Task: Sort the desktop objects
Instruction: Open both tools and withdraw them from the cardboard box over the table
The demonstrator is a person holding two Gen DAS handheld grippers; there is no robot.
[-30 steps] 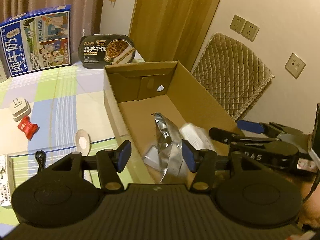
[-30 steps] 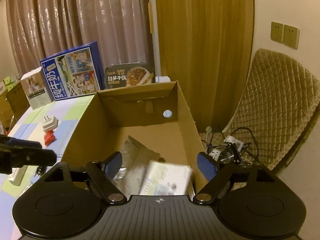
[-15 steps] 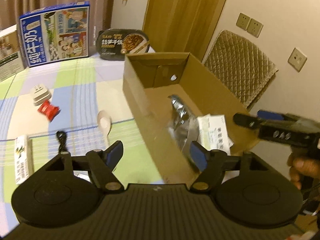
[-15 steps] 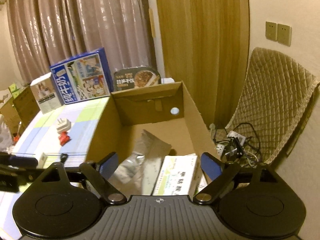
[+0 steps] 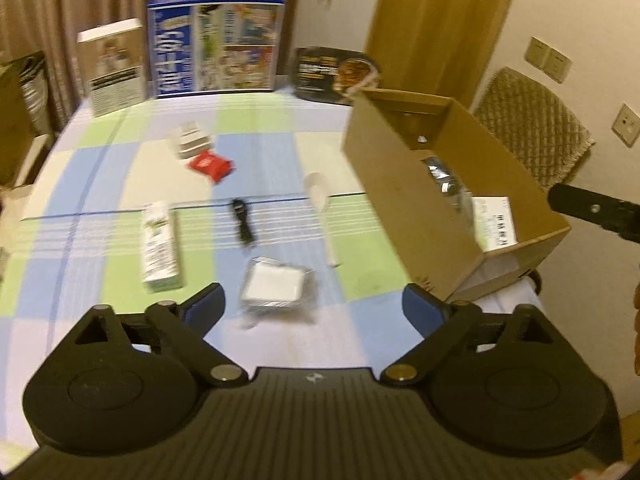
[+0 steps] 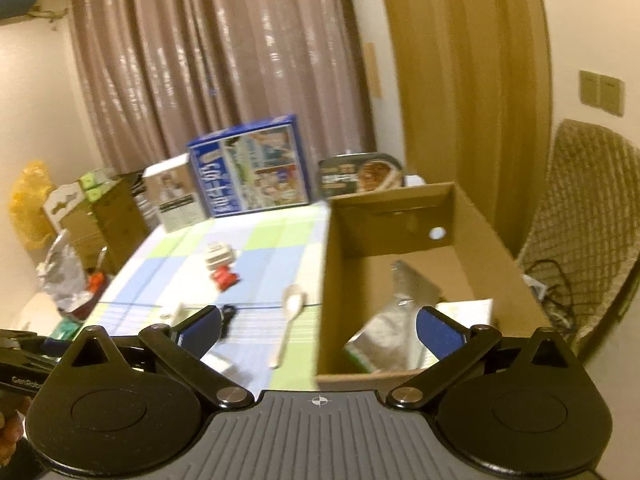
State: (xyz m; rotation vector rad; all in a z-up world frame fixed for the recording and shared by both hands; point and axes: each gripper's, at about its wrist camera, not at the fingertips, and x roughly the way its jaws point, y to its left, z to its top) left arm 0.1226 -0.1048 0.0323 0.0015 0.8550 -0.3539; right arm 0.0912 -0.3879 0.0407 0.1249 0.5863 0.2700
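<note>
Spreading apart over the checked table (image 5: 120, 160), the left claw (image 5: 314, 306) has its jaws opening with nothing gripped between them; directly ahead of it, just beyond the fingertips, lies a clear-wrapped white square packet (image 5: 274, 286). Ahead and to its left: a long white-and-green carton (image 5: 160, 246) lying flat. Straight ahead, farther: a black cable bundle (image 5: 242, 220) and a white plastic spoon (image 5: 322, 208); beyond these a red sachet (image 5: 210, 165) touching a white plug adapter (image 5: 190, 140). Ahead and to its right: an open cardboard box (image 5: 400, 184) at the table's edge, holding a silver foil pouch (image 5: 444, 180) and a white printed packet (image 5: 496, 224). At the far end of the table stand a blue milk carton box (image 5: 216, 44), a smaller white box (image 5: 114, 66) and a black instant-meal tray (image 5: 336, 76). The right claw (image 6: 318, 330) likewise has its jaws opening, empty; it hangs over the near end of the cardboard box (image 6: 332, 280), whose left wall passes between its fingers. Ahead and to its right, inside the box: the silver foil pouch (image 6: 392, 320) with the white printed packet (image 6: 468, 308) beside it. Ahead and to its left, on the table: the white plastic spoon (image 6: 292, 312), red sachet (image 6: 226, 278) and plug adapter (image 6: 219, 254). Part of the other tool shows at each view's edge.
</note>
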